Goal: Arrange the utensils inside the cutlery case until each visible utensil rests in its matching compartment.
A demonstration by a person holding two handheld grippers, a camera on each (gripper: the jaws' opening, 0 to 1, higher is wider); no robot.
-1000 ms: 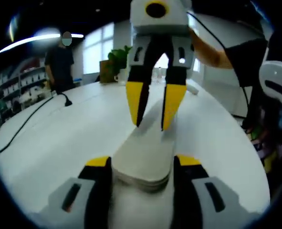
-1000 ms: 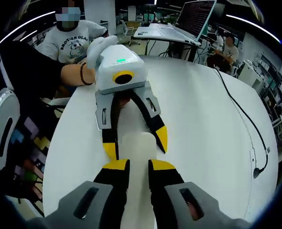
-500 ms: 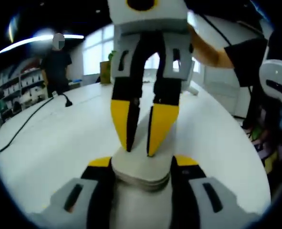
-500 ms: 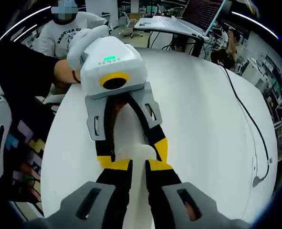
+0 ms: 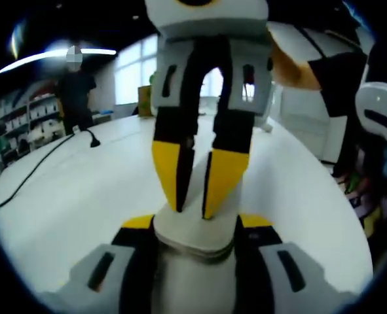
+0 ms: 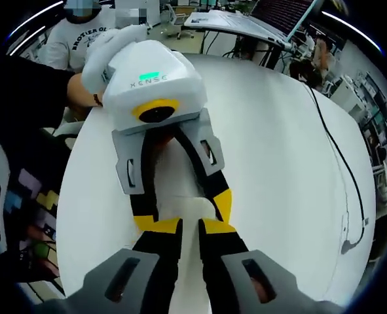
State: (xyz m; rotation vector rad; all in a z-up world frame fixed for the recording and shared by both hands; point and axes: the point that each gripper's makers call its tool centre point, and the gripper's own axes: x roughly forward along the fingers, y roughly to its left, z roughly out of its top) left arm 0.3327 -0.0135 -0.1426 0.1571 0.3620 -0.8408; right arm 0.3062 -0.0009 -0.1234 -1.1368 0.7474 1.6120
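Case [image 5: 194, 230] first: the pale, closed cutlery case lies lengthwise on the white table [image 5: 75, 190], and you have it caught at both ends. In the left gripper view your left gripper [image 5: 194, 230] has its jaws spread around the rounded near end, one yellow-tipped jaw against each side, so it is clamping the case across its width. From the far end the right gripper [image 5: 192, 186] comes down onto the top of the case with its jaws almost together; whether they pinch the lid edge or only press on it, you cannot tell. The right gripper view agrees: the right gripper [image 6: 181, 230] has its jaws nearly closed over the pale case [image 6: 192, 212], and the left gripper [image 6: 181, 208] straddles it from the other end. No utensil is in sight and the case looks shut, so the step in hand is likely opening it, with all sorting still ahead. Next, keep the left clamp steady as an anchor, and lift or slide the lid with the right, gently, so the case does not skid on the smooth table.
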